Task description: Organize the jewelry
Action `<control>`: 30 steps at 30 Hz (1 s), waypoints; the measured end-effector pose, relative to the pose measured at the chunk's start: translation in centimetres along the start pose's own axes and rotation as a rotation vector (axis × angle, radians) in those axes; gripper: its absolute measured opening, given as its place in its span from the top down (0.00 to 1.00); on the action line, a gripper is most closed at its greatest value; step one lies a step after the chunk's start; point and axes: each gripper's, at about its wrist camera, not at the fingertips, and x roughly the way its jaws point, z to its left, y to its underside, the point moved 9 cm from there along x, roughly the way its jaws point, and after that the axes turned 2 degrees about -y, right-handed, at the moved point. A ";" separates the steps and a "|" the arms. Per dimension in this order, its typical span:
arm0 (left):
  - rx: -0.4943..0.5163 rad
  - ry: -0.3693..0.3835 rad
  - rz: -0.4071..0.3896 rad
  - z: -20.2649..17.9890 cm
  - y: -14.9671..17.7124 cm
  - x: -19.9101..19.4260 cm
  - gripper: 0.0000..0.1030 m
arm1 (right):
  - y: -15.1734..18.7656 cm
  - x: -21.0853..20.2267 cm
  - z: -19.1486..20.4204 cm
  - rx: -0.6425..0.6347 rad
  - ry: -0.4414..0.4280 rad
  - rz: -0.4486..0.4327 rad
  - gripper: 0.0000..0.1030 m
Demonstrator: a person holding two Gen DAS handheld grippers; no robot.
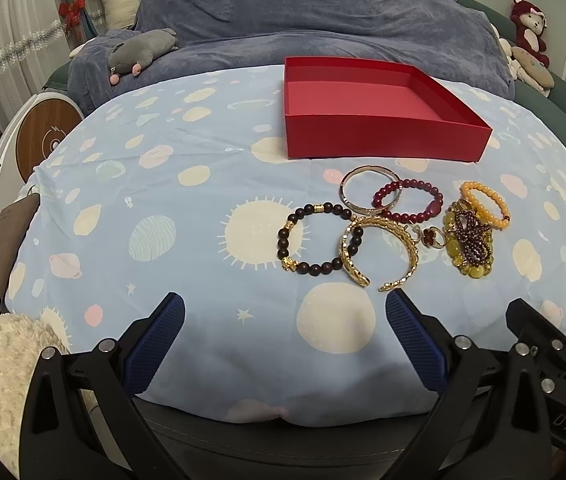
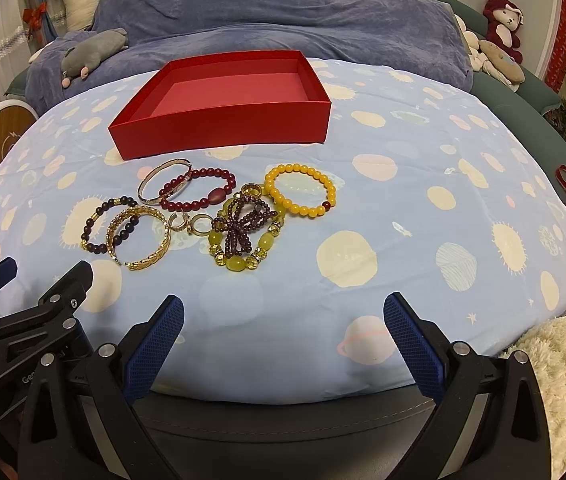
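A shallow red box (image 1: 383,142) (image 2: 219,136) stands empty on the space-print cloth. In front of it lies a cluster of jewelry: a dark beaded bracelet (image 1: 283,240) (image 2: 93,224), a gold cuff (image 1: 411,244) (image 2: 163,236), a thin metal bangle (image 1: 347,196) (image 2: 145,190), a dark red bead bracelet (image 1: 415,216) (image 2: 199,202), a yellow bead bracelet (image 1: 499,216) (image 2: 303,208), a purple and green bead pile (image 1: 469,244) (image 2: 243,236) and small rings (image 2: 199,226). My left gripper (image 1: 285,304) and right gripper (image 2: 283,306) are open and empty, near the cloth's front edge.
A blue blanket (image 1: 303,12) and a grey plush toy (image 1: 143,50) lie behind the box. Stuffed animals (image 2: 503,28) sit at the back right. A round wooden disc (image 1: 43,136) stands at left. White fleece (image 2: 563,380) lies at the near right.
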 end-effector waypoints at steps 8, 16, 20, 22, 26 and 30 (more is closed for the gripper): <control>0.001 -0.003 0.000 0.0 0.0 0.0 0.07 | 0.1 0.2 0.0 0.000 0.001 0.004 0.06; 0.007 -0.006 -0.002 0.0 0.1 0.2 0.07 | 0.1 0.2 0.0 0.001 0.001 0.004 0.06; 0.007 -0.006 -0.001 0.0 0.1 0.2 0.07 | 0.0 0.1 0.0 0.000 0.002 0.004 0.06; 0.008 -0.007 0.000 0.0 0.1 0.2 0.07 | 0.1 0.2 -0.1 0.000 0.002 0.004 0.06; 0.008 -0.007 -0.002 0.0 0.1 0.2 0.07 | 0.0 0.2 0.0 0.000 0.003 0.002 0.06; 0.008 -0.007 -0.001 0.0 0.1 0.2 0.07 | 0.1 0.2 -0.1 0.001 0.003 0.002 0.06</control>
